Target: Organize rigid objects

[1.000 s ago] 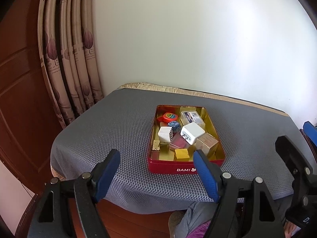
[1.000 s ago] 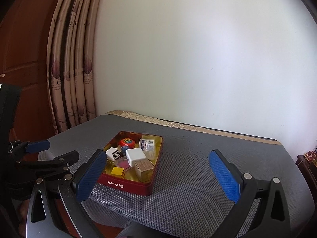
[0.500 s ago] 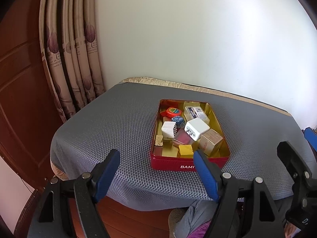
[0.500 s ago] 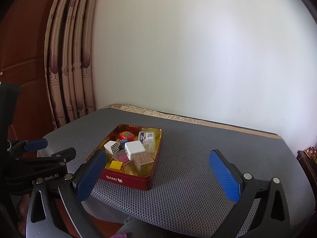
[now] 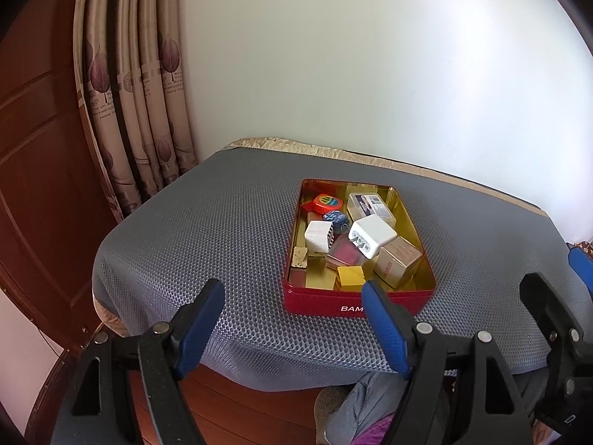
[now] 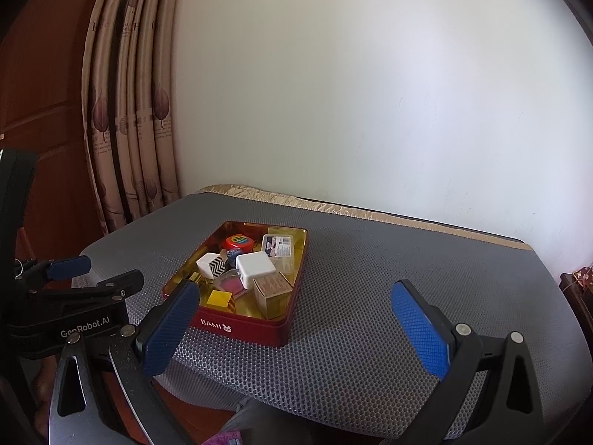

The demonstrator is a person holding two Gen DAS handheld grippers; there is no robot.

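Nearest the cameras, both grippers hung off the front edge of the table, above the person's lap. The left gripper [image 5: 292, 317] had its jaws spread wide apart and held nothing; its right blue pad [image 5: 383, 328] overlapped the front wall of the tin in the left wrist view, hiding part of the white lettering there. The right gripper [image 6: 296, 326] was likewise agape and empty, its left pad [image 6: 168, 330] crossing the tin's near left corner.

The grey mesh mat [image 5: 207, 244] covered the table, bare between the grippers and the tin. The red tin [image 6: 259, 328] sat on the mat left of the table's middle, lidless, gold inside. The task's things lay crowded in it. At the front were a yellow block [image 5: 350, 276], a brown carton [image 5: 398, 265] tilted against the right wall, and a small speckled tile [image 5: 299, 256] by the left wall. Behind them a pink case [image 5: 343, 254] lay partly under a white charger [image 5: 370, 236], prongs facing forward. A white cube [image 5: 318, 236], zigzag-striped on one side, stood to the left. Further back were a blue dotted piece [image 5: 336, 218], a red tape measure [image 5: 326, 203] and a clear labelled box [image 5: 370, 205].

Beyond lay the beige cloth edge [image 6: 333, 207], the pale wall [image 6: 370, 92], and on the left a leaf-print curtain [image 5: 126, 92] and wooden panelling [image 5: 33, 148].
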